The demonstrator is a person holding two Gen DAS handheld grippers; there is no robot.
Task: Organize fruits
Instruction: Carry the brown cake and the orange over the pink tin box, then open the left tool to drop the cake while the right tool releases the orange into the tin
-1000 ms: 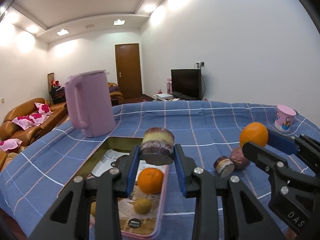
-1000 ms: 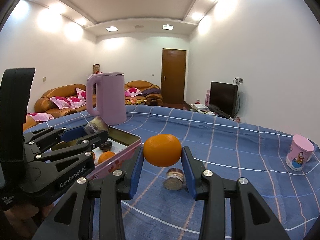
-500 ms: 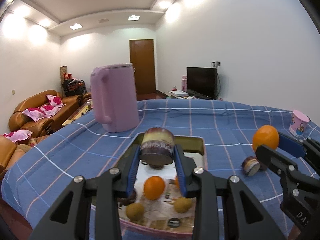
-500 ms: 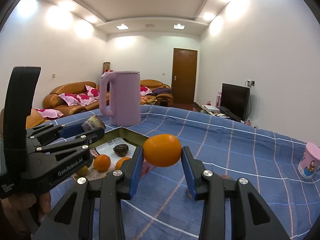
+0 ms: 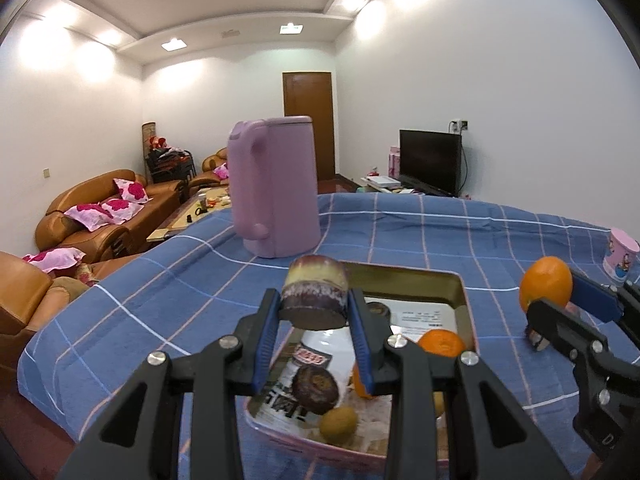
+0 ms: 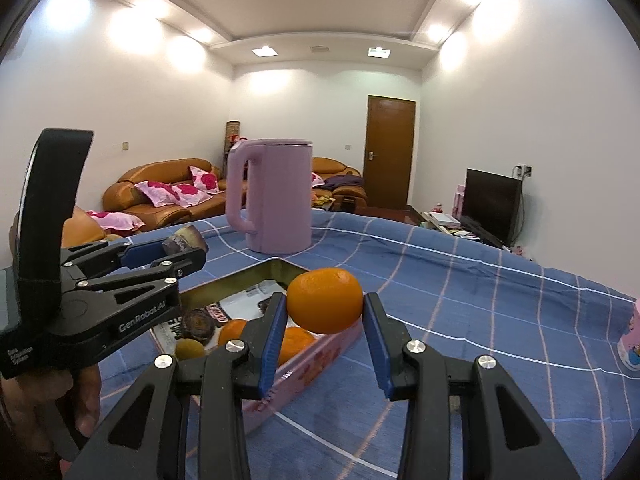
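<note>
Left gripper (image 5: 314,334) clamped on purple-skinned cut cane segment (image 5: 314,298), right gripper (image 6: 325,334) on round orange (image 6: 325,299), both above rectangular pink tin (image 5: 466,300). Inside: several fruits. Remaining: releasing both. Blue checked surface (image 5: 400,236) beyond.

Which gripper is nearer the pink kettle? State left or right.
Left. The left gripper, clamping a purple cut piece, is over the tin tray just before the pink kettle; the right gripper with its orange hangs further back.

A home living room, brown leather sofas (image 6: 160,196) with pink floral cushions (image 6: 176,192), flat-screen television (image 5: 431,160) on a low stand, wooden door (image 6: 390,152), recessed ceiling lights, blue checked tablecloth (image 5: 420,236)
</note>
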